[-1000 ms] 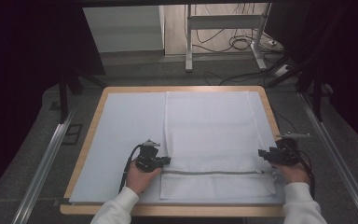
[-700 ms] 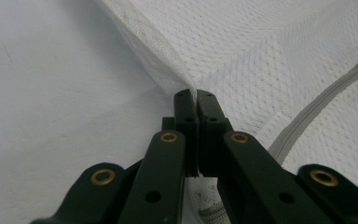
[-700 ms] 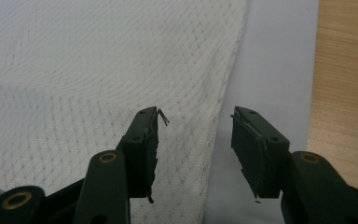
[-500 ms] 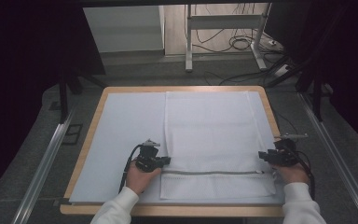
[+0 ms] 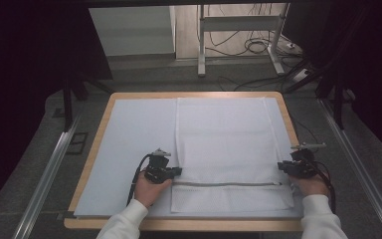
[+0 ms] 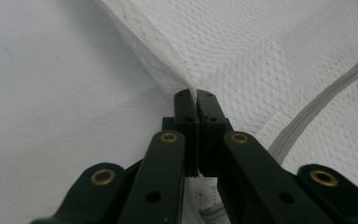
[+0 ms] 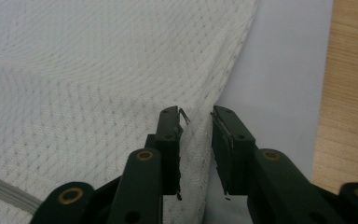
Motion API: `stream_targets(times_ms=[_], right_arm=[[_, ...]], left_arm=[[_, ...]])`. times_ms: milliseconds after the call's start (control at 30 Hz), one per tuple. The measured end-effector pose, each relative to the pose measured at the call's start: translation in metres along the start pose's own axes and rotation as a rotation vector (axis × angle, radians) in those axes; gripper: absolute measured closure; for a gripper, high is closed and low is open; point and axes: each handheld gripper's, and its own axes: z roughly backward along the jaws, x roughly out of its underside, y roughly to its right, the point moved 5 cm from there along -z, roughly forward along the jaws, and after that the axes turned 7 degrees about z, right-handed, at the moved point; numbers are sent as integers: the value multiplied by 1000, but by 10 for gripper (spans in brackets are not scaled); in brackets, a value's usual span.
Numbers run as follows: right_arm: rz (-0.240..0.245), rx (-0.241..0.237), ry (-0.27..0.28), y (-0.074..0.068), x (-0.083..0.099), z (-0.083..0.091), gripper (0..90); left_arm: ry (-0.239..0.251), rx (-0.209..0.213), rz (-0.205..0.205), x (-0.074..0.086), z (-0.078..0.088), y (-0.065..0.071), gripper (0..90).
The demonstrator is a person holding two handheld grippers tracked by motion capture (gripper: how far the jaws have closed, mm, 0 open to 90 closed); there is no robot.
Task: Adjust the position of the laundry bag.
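pinching white mesh cloth (image 6: 270, 60) edge: left gripper (image 6: 195, 95) clamped; right gripper (image 7: 198, 114) closing, cloth edge between, gap remaining.

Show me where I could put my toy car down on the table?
The widest free patch is the pale mat left of the white mesh cloth, beyond the left hand-held gripper. A thin mat strip runs along the cloth's right edge. It is crowded near both grippers, by the cloth's near corners.

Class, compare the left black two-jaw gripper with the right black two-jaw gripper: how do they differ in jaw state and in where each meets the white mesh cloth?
The left black two-jaw gripper is shut, pinching the left edge of the white mesh cloth. The right black two-jaw gripper has just been closing, but a gap remains, with the cloth's right edge between its jaws. Both sit level with the grey zipper.
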Motion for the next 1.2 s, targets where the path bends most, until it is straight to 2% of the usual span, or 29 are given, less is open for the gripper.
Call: stream_targets(times_ms=[133, 233, 667, 967, 1200], right_arm=[[9, -26, 0, -3, -1, 1, 831], [12, -37, 6, -4, -2, 2, 864], [-3, -62, 11, -4, -2, 2, 880], [25, -60, 2, -12, -5, 0, 883], [15, -68, 10, -12, -6, 1, 886]], left_arm=[[-8, -7, -6, 1, 0, 0, 894], [-7, -6, -7, 0, 0, 0, 894], [2, -5, -3, -1, 4, -1, 895], [6, -2, 4, -1, 9, -6, 896], [16, -4, 12, -2, 14, -9, 896]])
